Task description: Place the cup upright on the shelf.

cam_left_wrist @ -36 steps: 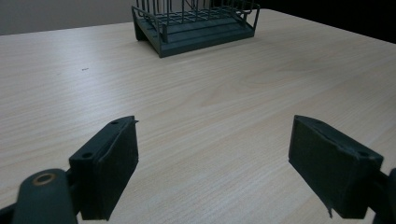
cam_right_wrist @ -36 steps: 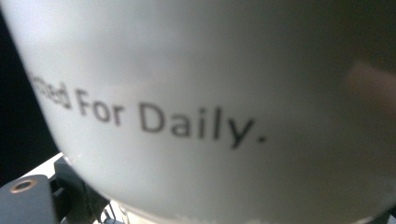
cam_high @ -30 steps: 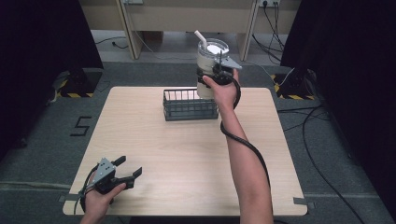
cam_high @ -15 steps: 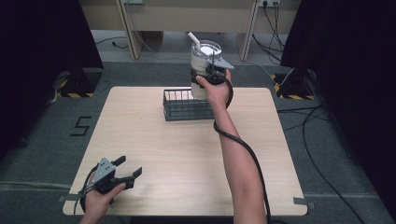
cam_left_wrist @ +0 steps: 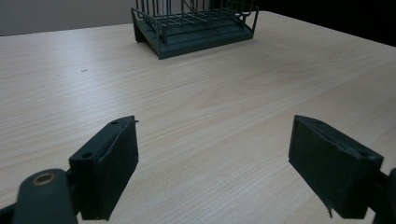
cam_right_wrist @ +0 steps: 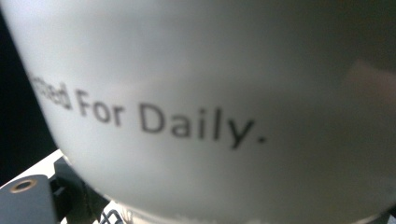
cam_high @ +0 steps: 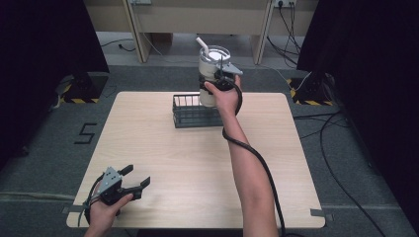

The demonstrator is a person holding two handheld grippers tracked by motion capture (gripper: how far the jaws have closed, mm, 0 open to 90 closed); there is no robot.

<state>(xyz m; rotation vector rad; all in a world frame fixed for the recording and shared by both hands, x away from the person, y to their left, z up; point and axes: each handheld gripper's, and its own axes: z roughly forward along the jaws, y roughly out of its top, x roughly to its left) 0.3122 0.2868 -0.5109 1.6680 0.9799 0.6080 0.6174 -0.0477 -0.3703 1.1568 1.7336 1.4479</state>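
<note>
From the high view, the right gripper (cam_high: 221,79) is raised above the far edge of the table (cam_high: 197,163), clamped on a tall white tumbler (cam_high: 211,74) that stands upright in its grasp, a straw (cam_high: 201,43) poking up from the lid on the side away from the hand. Directly beneath the tumbler and just in front of the gripper sits a dark wire basket (cam_high: 190,114), its far right corner under the tumbler's base; whether the base touches the wires cannot be told. A black cable (cam_high: 257,163) trails from this gripper down along the forearm. The left gripper (cam_high: 129,183) rests low at the near left corner of the table, well apart from the basket, its jaws spread with nothing between them. In the left gripper view, the two black jaws stand wide apart over bare wood (cam_left_wrist: 210,102), and the wire basket (cam_left_wrist: 196,28) lies far ahead of them, a little left of centre. In the right gripper view, the tumbler's white wall (cam_right_wrist: 224,70) presses close against the camera, blurred, bearing the dark words "For Daily."; a corner of the gripper's body shows at the lower left beneath it.
</note>
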